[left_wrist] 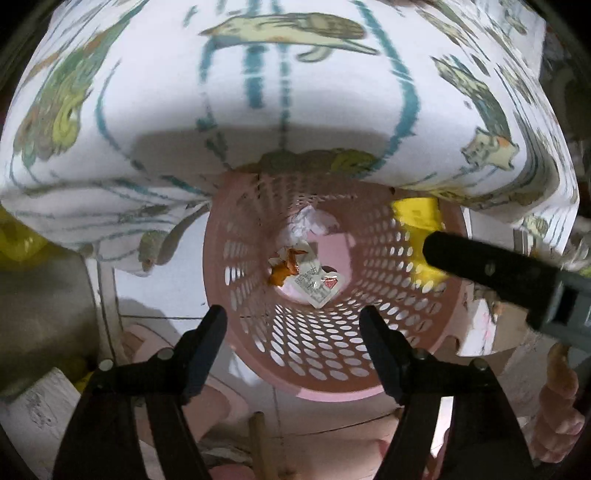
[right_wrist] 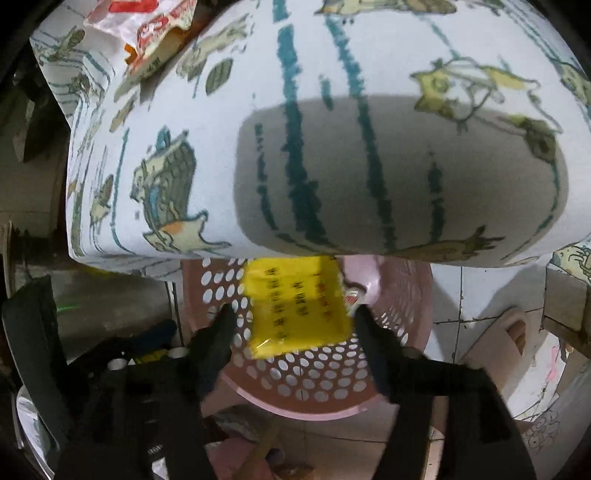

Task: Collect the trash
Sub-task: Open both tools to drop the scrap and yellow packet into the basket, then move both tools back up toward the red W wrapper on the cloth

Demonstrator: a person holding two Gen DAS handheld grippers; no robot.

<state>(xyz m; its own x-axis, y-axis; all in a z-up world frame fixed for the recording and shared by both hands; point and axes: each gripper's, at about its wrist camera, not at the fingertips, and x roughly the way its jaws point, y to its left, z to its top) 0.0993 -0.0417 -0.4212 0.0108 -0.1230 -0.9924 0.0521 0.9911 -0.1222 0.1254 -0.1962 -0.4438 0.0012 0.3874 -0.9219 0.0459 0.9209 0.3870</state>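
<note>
Left hand-held gripper [left_wrist: 293,325]: points straight down over the mouth of the basket; its two black fingers stand wide apart with nothing between them.
Right hand-held gripper [right_wrist: 293,325]: tilted down toward the basket from the side; its fingers are spread wide on either side of the yellow packet, and whether the pads press on it cannot be told. In the left wrist view one of its black fingers [left_wrist: 491,267] reaches in from the right over the basket rim.
Basket [left_wrist: 332,387]: pink plastic, round, with walls full of oval holes; it stands on the tiled floor [left_wrist: 162,295], its far rim tucked under the edge of the counter.
Yellow packet [right_wrist: 299,306]: flat, bright yellow with dark print; it lies over the inside wall of the basket near the rim, on the side closest to the counter edge. In the left wrist view it shows at the right of the basket [left_wrist: 417,229].
Trash in the basket: at the bottom lie a crumpled white paper [left_wrist: 314,223], an orange wrapper [left_wrist: 284,267] and a small white sachet [left_wrist: 317,288] with red and black print, all close together.
Counter [left_wrist: 258,92]: covered by a white cloth printed with green and yellow animals and teal lines; the cloth hangs over the near edge above the basket.
Snack bag [right_wrist: 147,29]: red, white and orange, at the far left corner of the counter.
Person: a hand [left_wrist: 557,410] shows at the lower right of the left wrist view.
</note>
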